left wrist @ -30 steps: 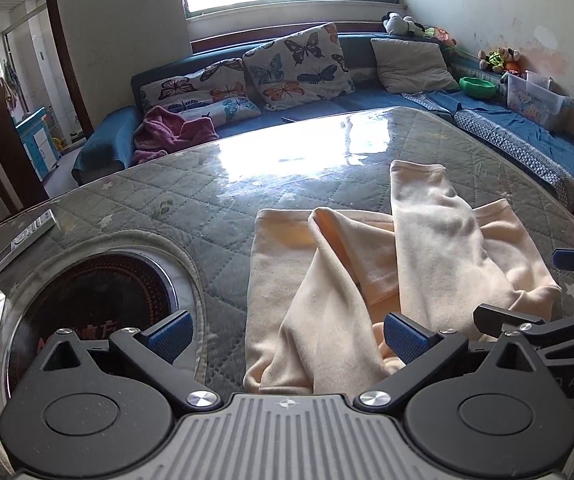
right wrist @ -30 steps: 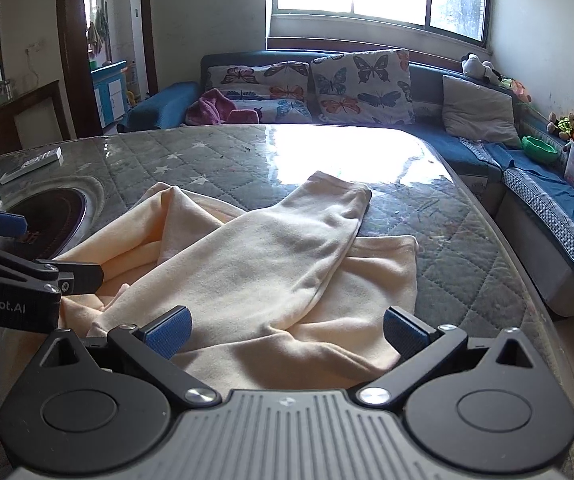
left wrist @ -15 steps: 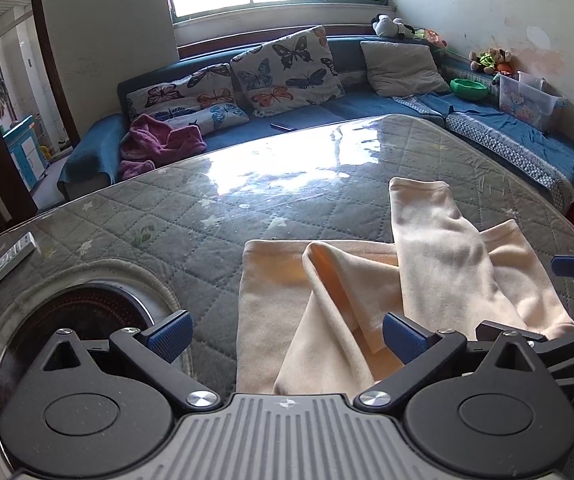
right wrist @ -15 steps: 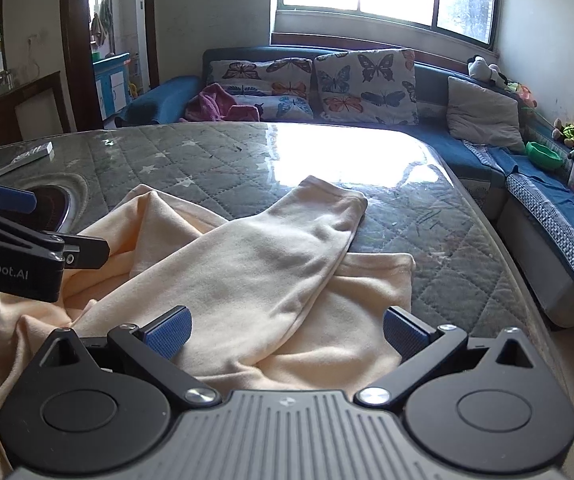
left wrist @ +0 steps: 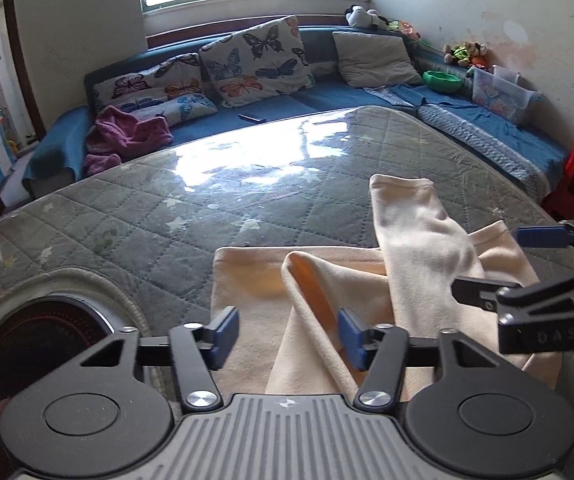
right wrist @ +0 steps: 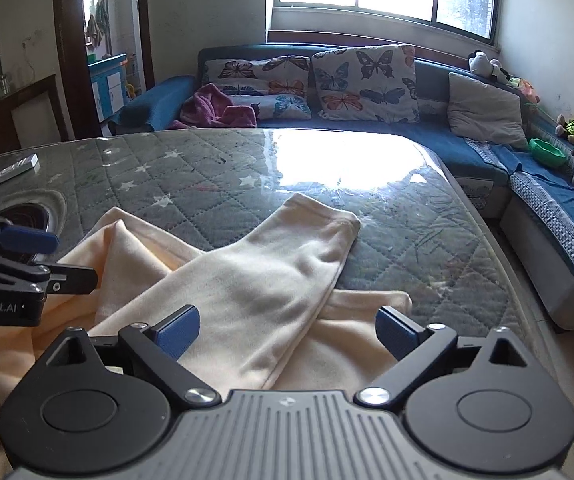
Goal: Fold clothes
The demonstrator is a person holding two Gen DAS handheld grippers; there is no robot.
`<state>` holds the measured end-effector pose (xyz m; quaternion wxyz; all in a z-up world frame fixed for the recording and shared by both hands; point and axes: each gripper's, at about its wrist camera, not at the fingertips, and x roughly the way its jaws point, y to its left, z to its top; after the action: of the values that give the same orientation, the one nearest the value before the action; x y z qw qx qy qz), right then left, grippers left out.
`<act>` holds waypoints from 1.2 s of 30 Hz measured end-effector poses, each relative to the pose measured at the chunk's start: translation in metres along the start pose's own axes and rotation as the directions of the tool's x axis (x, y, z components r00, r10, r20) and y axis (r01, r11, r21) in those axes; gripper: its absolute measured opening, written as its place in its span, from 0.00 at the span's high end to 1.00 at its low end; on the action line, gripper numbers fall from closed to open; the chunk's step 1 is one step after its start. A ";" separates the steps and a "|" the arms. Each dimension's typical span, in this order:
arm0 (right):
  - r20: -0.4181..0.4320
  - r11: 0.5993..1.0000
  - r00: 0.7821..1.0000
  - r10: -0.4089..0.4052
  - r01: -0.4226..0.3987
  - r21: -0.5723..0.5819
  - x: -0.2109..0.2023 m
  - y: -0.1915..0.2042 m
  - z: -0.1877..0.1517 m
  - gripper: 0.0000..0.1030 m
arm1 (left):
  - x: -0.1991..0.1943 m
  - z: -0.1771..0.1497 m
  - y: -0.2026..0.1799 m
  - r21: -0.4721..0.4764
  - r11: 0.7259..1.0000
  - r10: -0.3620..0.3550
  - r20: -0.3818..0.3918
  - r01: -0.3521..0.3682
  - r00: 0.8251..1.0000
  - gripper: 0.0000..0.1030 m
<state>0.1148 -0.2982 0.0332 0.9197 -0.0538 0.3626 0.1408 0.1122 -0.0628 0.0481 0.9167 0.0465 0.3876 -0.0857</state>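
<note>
Since the earlier frames, both grippers had drawn back toward the near edge of the table, and the left gripper (left wrist: 287,338) had narrowed its jaws, though they were still parted and clasped nothing; a raised ridge of the cream garment (left wrist: 327,292) stood between its blue pads. The right gripper (right wrist: 287,330) had its jaws spread wide, also empty, over the garment's near hem. The garment (right wrist: 267,292) lay on the quilted table cover (right wrist: 207,168) under a glossy clear sheet, its body spread flat with one sleeve (right wrist: 307,248) thrown diagonally across it, the cuff reaching toward the window side. Folding looked barely begun: the sleeve was crossed but the body was rumpled on the left, near the round inset burner (left wrist: 35,344). The main risk, as I judged it, was the left jaws closing on only the top layer of that ridge, so a lift would peel one ply and leave the rest dragging. The slick sheet might also let the whole garment slide rather than crease, and the loose sleeve could slip off if the two sides were raised unevenly.
</note>
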 end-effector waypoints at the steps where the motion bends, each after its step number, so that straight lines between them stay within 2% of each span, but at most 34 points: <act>1: 0.001 1.000 1.000 0.007 -0.007 0.004 0.003 -0.002 0.003 0.10 | 0.001 0.001 0.001 -0.003 1.000 -0.013 0.001 0.013 1.000 0.54; 3: 0.002 1.000 1.000 0.020 -0.020 0.011 0.008 -0.005 0.010 0.12 | 0.003 0.003 0.004 -0.009 0.999 -0.040 0.005 0.040 0.999 0.54; 5: -0.001 0.999 0.999 0.035 -0.035 0.018 0.014 -0.007 0.018 0.19 | 0.005 0.006 0.006 -0.013 0.998 -0.061 0.005 0.061 0.998 0.54; 7: -0.007 0.999 0.999 0.049 -0.049 0.019 0.022 -0.008 0.026 0.20 | 0.007 0.009 0.007 -0.018 0.998 -0.068 0.001 0.068 0.998 0.53; 11: -0.020 0.997 0.997 0.074 -0.073 0.017 0.040 -0.008 0.038 0.32 | 0.014 0.012 0.013 -0.044 0.995 -0.095 -0.016 0.094 0.995 0.53; 13: -0.026 0.996 0.995 0.092 -0.092 0.017 0.050 -0.006 0.045 0.34 | 0.018 0.014 0.015 -0.055 0.993 -0.108 -0.023 0.107 0.994 0.53; 18: -0.047 0.995 0.994 0.096 -0.095 0.013 0.073 0.000 0.058 0.40 | 0.029 0.015 0.015 -0.050 0.990 -0.132 -0.035 0.130 0.991 0.53; 23: -0.066 0.998 0.996 0.065 -0.065 0.005 0.094 0.001 0.061 0.50 | 0.035 0.014 0.016 -0.060 0.986 -0.155 -0.040 0.153 0.987 0.55; 24: -0.068 0.998 0.996 0.059 -0.059 0.003 0.097 0.000 0.061 0.50 | 0.036 0.014 0.016 -0.062 0.986 -0.160 -0.040 0.157 0.986 0.56; 27: -0.059 0.999 0.997 0.040 -0.041 -0.019 0.101 0.002 0.061 0.55 | 0.039 0.013 0.017 -0.068 0.983 -0.173 -0.040 0.170 0.984 0.70; 30: -0.054 0.999 0.998 0.021 -0.023 -0.039 0.102 0.004 0.060 0.66 | 0.042 0.012 0.018 -0.074 0.980 -0.186 -0.040 0.183 0.982 0.81; 31: -0.052 0.999 0.998 0.017 -0.019 -0.037 0.102 0.004 0.061 0.73 | 0.041 0.012 0.018 -0.074 0.980 -0.188 -0.036 0.185 0.982 0.85; 32: -0.051 0.999 0.999 0.013 -0.015 -0.036 0.102 0.003 0.061 0.80 | 0.040 0.011 0.017 -0.073 0.980 -0.189 -0.030 0.186 0.982 0.88; 36: -0.038 1.000 0.999 0.018 -0.019 -0.022 0.096 -0.001 0.059 0.92 | 0.030 0.010 0.019 -0.089 0.978 -0.189 -0.001 0.188 0.982 0.92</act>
<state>0.2206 -0.2664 0.0106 0.9106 -0.0637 0.3789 0.1523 0.1435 -0.0495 0.0338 0.9037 -0.0308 0.3980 -0.1549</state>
